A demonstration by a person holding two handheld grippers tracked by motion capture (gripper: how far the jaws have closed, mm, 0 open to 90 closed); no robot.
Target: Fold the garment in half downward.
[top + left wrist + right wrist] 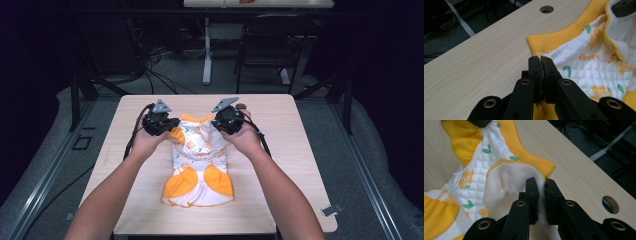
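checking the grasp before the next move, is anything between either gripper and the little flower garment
Nothing visible is. The left gripper is shut on the flower-print garment beside its orange ribbed collar, and the right gripper is shut on the white fleece edge. Bare table surrounds it.

We hold the left hand-held gripper [161, 121] and the right hand-held gripper [227, 119] at the far end of a small white and orange garment [199, 165], one at each upper corner. The garment lies on the light wooden desk [280, 200], its hem toward us. Whether either gripper's jaws are closed cannot be told from above. Beyond the desk stands a dark chair [267, 47].
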